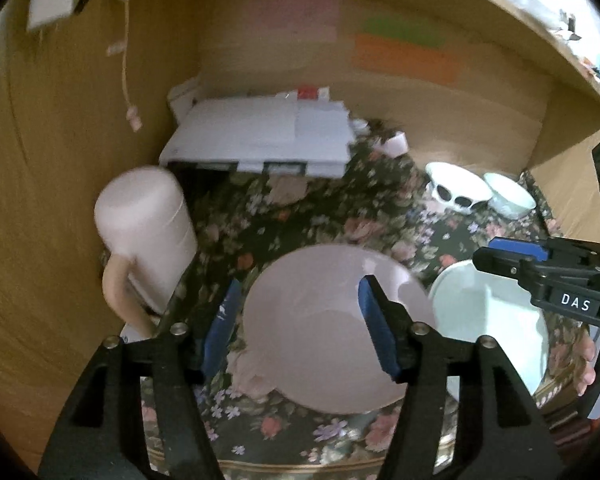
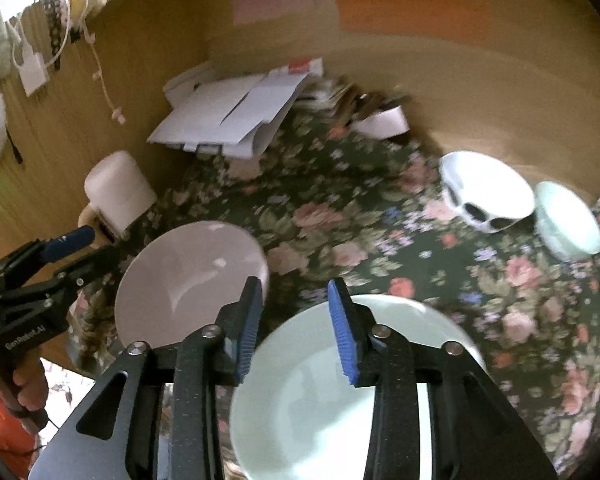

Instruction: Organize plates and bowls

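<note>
A pale pink plate [image 1: 320,320] lies on the floral cloth; my left gripper [image 1: 300,316] hovers over it, open and empty, one finger off its left rim and one over it. It also shows in the right wrist view [image 2: 184,280]. A pale green plate [image 2: 320,400] lies to its right under my right gripper [image 2: 294,326], which is open and empty above the plate's far-left rim. It also shows in the left wrist view [image 1: 492,320]. A white bowl with black spots [image 2: 484,192] and a pale green bowl [image 2: 568,224] stand far right.
A pink cylindrical container [image 1: 148,232] stands at the left by the wooden wall. White papers and boxes [image 1: 260,136] are piled at the back. A small white cup [image 2: 384,122] lies behind them. Wooden walls enclose the floral cloth [image 2: 340,220] on three sides.
</note>
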`<state>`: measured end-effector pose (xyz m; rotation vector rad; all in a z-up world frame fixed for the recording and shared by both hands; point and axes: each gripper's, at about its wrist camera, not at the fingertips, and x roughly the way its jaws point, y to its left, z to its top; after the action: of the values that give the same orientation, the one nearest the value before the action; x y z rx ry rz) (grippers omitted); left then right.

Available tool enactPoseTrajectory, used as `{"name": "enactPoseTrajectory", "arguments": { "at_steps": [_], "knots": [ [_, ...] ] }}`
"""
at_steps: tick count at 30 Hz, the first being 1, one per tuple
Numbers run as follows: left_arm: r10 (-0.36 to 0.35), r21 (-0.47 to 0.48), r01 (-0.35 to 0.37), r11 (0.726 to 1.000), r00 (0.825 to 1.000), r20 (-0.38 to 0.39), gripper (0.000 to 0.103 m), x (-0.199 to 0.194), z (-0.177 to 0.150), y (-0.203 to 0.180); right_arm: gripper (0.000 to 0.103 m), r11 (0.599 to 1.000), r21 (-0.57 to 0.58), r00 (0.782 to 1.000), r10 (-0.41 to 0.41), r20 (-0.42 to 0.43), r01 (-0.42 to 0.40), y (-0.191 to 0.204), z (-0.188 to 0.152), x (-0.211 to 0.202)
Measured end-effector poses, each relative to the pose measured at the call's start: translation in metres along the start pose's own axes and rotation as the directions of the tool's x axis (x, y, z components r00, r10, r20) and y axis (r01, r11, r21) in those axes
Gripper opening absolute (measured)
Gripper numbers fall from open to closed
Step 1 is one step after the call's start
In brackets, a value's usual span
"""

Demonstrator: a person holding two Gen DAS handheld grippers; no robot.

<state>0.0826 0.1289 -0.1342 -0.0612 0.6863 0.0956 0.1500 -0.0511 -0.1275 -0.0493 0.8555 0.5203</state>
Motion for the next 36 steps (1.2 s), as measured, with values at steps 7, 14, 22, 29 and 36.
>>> {"name": "enactPoseTrajectory", "arguments": {
  "at_steps": [7, 14, 22, 29, 36],
  "knots": [
    [-0.047, 0.039, 0.046, 0.998, 0.998, 0.039, 0.069, -0.003, 0.026, -0.038, 0.058, 0.997, 0.030, 0.993, -0.073, 0.093, 0.071, -0.034, 0.007, -0.035],
    [-0.095, 0.137, 0.082, 0.987, 0.991, 0.093, 0.091, 0.007, 0.056, -0.091, 0.060, 0.984, 0.066, 0.975, -0.172, 0.138, 0.164, -0.083, 0.011, -0.056],
    [-0.147, 0.192, 0.131, 0.973, 0.987, 0.068, 0.095, 0.050, 0.080, -0.145, 0.060, 0.967, 0.152, 0.966, -0.226, 0.123, 0.207, -0.139, 0.023, -0.036],
    [-0.131, 0.185, 0.129, 0.974, 0.991, -0.002, 0.095, 0.103, 0.095, -0.163, 0.060, 0.955, 0.213, 0.973, -0.225, 0.054, 0.209, -0.178, 0.027, 0.005],
    [-0.149, 0.173, 0.159, 0.972, 0.987, -0.064, 0.095, 0.153, 0.109, -0.164, 0.059, 0.941, 0.274, 0.979, -0.201, -0.027, 0.200, -0.214, 0.032, 0.055]
  ]
}}
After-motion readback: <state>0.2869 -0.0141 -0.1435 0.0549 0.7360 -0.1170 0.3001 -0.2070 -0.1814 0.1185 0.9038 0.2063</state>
